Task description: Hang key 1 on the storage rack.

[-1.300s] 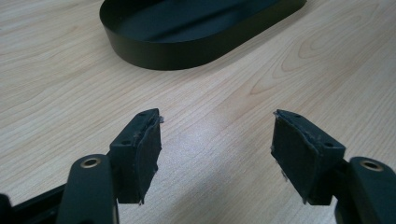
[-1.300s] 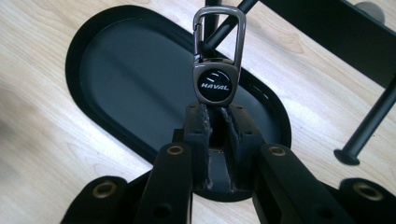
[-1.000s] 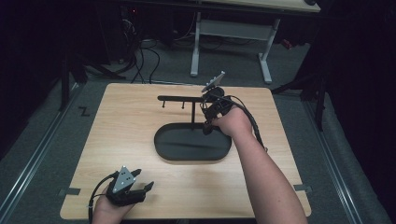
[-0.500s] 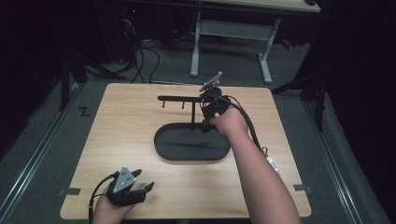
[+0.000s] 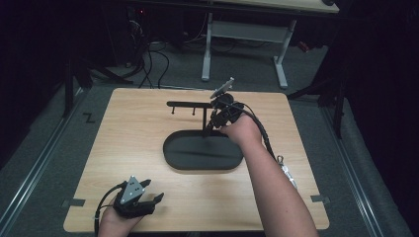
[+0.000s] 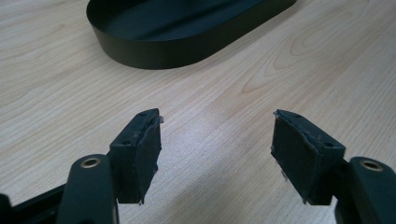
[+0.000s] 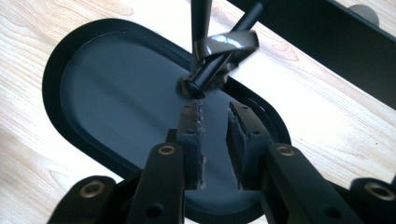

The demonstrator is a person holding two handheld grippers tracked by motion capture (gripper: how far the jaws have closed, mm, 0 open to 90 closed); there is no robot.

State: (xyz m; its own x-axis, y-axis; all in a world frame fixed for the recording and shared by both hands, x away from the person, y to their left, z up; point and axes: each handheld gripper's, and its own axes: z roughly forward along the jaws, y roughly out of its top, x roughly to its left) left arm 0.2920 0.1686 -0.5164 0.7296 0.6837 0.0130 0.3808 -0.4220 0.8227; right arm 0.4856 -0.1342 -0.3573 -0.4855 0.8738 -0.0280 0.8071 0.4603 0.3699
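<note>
A black oval tray [image 5: 202, 165] lies mid-table, with a thin black post [image 5: 206, 121] rising from its far rim and a crossbar [image 5: 190, 104] with small hooks on top. My right gripper [image 5: 215, 117] hangs over the tray's far end beside the post. In the right gripper view this gripper [image 7: 215, 109] has a narrow gap between its jaws, with nothing in it. Just beyond its tips a shiny grey band [image 7: 226, 44] wraps a dark peg at the post's [image 7: 200, 18] foot. My left gripper [image 5: 154, 191] rests at the near left, wide open [image 6: 217, 126] over bare wood.
The wooden table [image 5: 123, 143] has bare surface left and right of the tray [image 6: 187, 46]. A cable [image 5: 269, 143] trails from the right gripper along the forearm. Beyond the far edge stand a white desk frame [image 5: 279, 59] and floor cables.
The right gripper has edged slightly nearer the stand's post. The left gripper has stayed put.
</note>
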